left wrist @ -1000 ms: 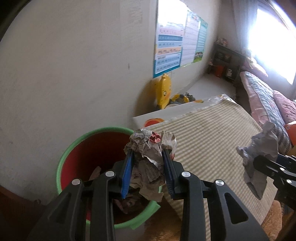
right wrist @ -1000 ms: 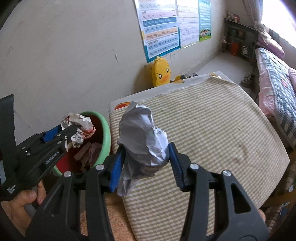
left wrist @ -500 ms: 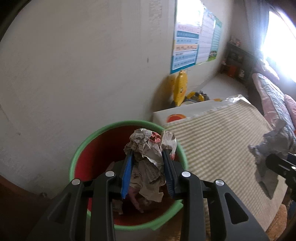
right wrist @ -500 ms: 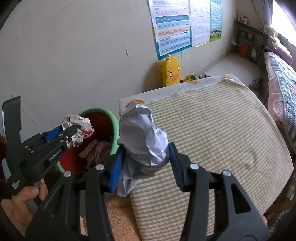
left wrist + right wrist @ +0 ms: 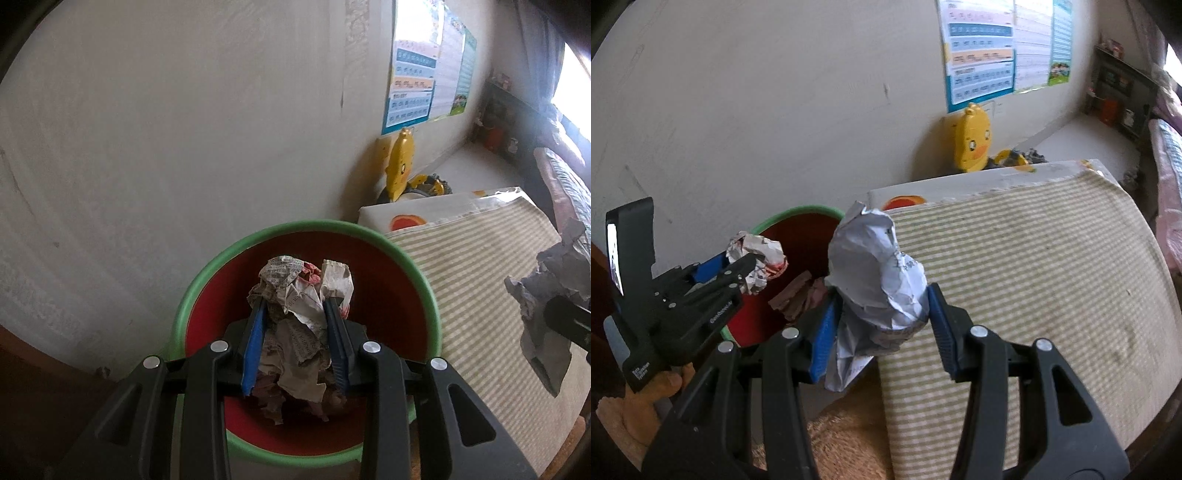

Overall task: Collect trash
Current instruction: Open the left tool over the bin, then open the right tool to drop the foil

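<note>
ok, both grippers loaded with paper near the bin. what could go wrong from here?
1. The right gripper holds its crumpled white paper over the striped mat, beside the green-rimmed bin; released here, it likely misses.
2. The left gripper holds its newspaper wad over the bin; loose folds may snag a pad on release.

Table (image 5: 1015, 192) at 3 o'clock of the bin (image 5: 306, 229), touching its rim. Striped cloth (image 5: 1034, 266) covers most of the top; white strip bare at 12, orange print (image 5: 905, 202) on it.
</note>
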Tool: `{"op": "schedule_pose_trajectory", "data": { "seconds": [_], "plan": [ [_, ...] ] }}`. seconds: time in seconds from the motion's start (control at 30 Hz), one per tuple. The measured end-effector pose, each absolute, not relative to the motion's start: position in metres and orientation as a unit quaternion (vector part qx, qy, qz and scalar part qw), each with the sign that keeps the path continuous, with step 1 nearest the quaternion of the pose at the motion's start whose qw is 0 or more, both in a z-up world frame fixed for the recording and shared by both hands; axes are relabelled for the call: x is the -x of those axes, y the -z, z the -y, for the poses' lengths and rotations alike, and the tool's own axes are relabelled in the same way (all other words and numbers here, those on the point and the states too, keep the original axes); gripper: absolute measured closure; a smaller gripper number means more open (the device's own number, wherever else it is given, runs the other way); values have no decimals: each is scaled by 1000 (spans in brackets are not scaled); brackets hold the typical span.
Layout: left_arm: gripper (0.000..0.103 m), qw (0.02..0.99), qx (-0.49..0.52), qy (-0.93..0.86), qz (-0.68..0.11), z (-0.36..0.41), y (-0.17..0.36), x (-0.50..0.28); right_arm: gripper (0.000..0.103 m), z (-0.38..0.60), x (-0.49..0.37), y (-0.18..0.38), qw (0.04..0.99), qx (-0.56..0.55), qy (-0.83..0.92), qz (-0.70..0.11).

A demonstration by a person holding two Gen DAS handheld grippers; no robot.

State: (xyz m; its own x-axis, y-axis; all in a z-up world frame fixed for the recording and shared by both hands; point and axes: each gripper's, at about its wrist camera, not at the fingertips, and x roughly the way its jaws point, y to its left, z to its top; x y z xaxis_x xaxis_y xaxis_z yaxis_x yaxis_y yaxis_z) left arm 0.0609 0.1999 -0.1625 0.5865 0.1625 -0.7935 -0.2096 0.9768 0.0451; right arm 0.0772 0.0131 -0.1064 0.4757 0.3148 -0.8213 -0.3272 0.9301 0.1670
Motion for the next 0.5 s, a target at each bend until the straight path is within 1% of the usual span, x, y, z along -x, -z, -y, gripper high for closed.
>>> {"op": "schedule_pose_trajectory", "data": {
  "seconds": [0.5],
  "plan": [
    [73,876,35,-114,-468,-213,186,-66,57,-40,-89,122,846,28,-209,-490]
  ]
}}
